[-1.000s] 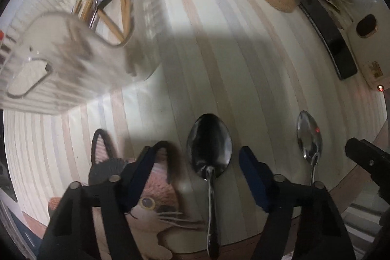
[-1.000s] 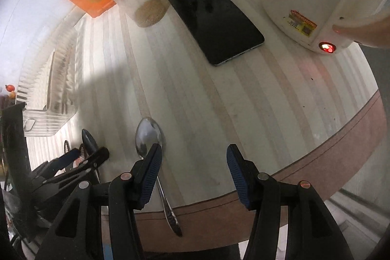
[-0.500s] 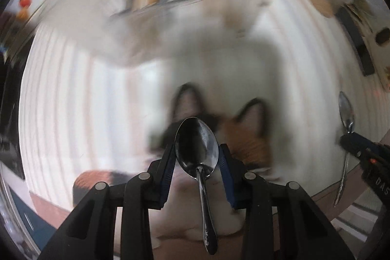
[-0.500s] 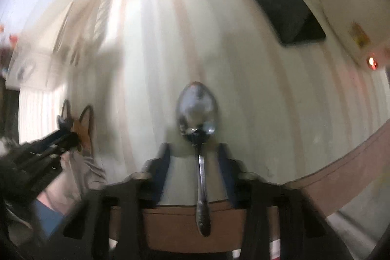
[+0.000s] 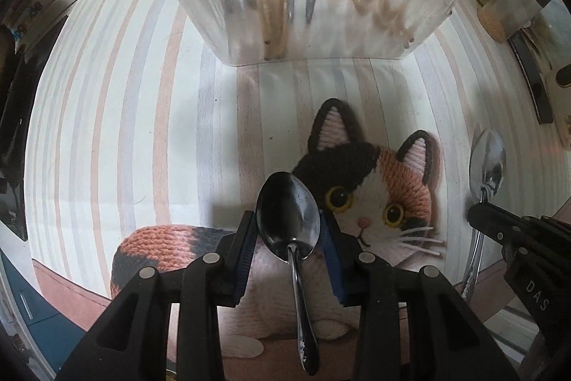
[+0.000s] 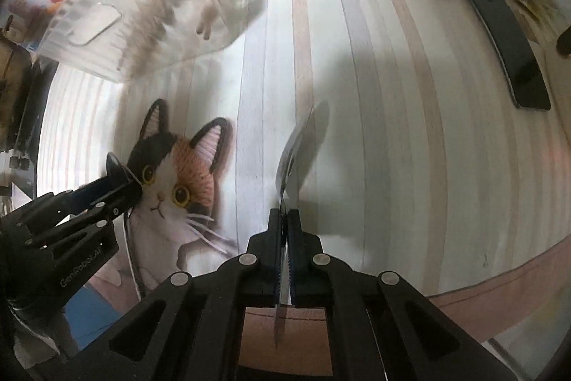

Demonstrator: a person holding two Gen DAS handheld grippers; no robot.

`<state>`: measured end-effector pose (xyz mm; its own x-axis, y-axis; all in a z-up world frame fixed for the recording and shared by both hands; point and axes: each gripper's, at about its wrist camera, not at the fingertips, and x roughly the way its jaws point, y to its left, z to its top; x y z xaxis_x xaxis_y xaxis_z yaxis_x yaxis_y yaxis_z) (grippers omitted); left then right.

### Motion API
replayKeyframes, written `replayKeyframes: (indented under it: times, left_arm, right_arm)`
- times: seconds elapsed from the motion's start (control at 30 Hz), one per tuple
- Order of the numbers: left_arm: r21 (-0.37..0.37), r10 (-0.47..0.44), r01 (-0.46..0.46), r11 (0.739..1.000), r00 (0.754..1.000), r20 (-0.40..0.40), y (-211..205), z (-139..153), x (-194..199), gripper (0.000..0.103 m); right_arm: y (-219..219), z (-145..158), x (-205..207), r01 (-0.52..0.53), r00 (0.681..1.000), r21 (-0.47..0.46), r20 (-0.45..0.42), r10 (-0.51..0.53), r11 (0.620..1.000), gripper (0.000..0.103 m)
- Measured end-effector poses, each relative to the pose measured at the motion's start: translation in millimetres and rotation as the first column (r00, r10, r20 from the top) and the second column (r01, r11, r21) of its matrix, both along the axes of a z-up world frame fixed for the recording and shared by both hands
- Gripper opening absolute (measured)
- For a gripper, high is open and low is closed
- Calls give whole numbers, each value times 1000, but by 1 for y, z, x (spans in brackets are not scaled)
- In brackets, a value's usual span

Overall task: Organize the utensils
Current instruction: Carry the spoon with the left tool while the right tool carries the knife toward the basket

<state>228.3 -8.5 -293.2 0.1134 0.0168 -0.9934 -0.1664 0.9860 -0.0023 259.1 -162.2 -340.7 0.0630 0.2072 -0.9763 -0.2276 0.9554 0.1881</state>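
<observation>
Two shiny steel spoons (image 5: 288, 213), bowls upward.

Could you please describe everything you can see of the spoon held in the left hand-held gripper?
The spoon is shiny, dark-looking metal with an oval bowl and a slim handle. Its bowl sits between the blue pads of the left hand-held gripper, which press its edges. The hollow faces the camera, the handle runs back under the gripper, its tip showing whitish marks. It hangs above the cat picture, short of the clear caddy.
</observation>
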Motion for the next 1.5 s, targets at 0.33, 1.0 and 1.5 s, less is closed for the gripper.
replayKeyframes:
  times: [0.33, 1.0, 1.5]
  left_arm:
    - [-5, -28, 28, 1000, 1000, 6, -3, -1, 9, 32]
    - [10, -51, 51, 999, 999, 2, -2, 4, 4, 32]
    - [62, -14, 6, 998, 993, 116, 48, 75, -26, 32]
  right_arm:
    - [5, -5, 0, 25, 1000, -1, -5, -25, 1000, 3]
    - [-30, -4, -5, 59, 998, -48, -4, -59, 997, 3]
    - [-19, 46, -2, 97, 990, 76, 93, -104, 992, 2]
